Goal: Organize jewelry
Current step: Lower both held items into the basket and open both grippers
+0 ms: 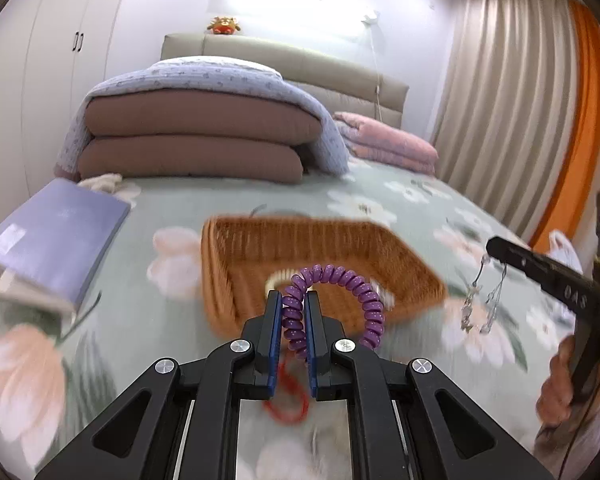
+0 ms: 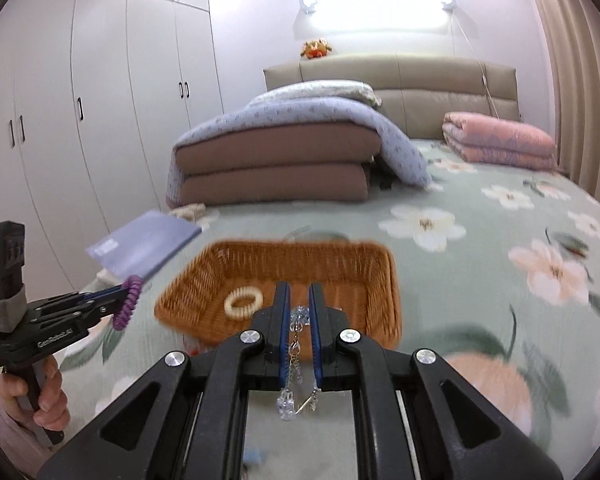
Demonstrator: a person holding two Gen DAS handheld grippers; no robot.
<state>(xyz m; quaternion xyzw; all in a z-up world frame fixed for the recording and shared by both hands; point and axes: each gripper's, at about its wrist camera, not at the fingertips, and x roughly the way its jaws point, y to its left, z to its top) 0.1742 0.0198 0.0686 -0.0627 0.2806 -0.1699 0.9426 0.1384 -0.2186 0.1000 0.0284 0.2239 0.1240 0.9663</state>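
My left gripper (image 1: 294,294) is shut on a purple spiral coil bracelet (image 1: 342,276), which arcs up and to the right over the near edge of a brown wicker basket (image 1: 252,248). From the right wrist view the same gripper (image 2: 126,290) holds the purple coil (image 2: 127,304) left of the basket (image 2: 204,280). My right gripper (image 2: 300,288) is shut on a crystal bead chain (image 2: 299,316) that dangles below the jaws; in the left wrist view that chain (image 1: 474,304) hangs from the right gripper (image 1: 494,246). A cream beaded bracelet (image 2: 243,300) lies inside the basket. A red cord loop (image 1: 288,396) lies on the bed under my left gripper.
The basket sits on a green floral bedspread (image 2: 480,248). A lavender folder (image 1: 56,236) lies to the left of the basket. Folded brown and blue quilts (image 1: 196,136) and a pink folded blanket (image 2: 496,140) are stacked near the headboard. A hand (image 2: 40,396) holds the left gripper's handle.
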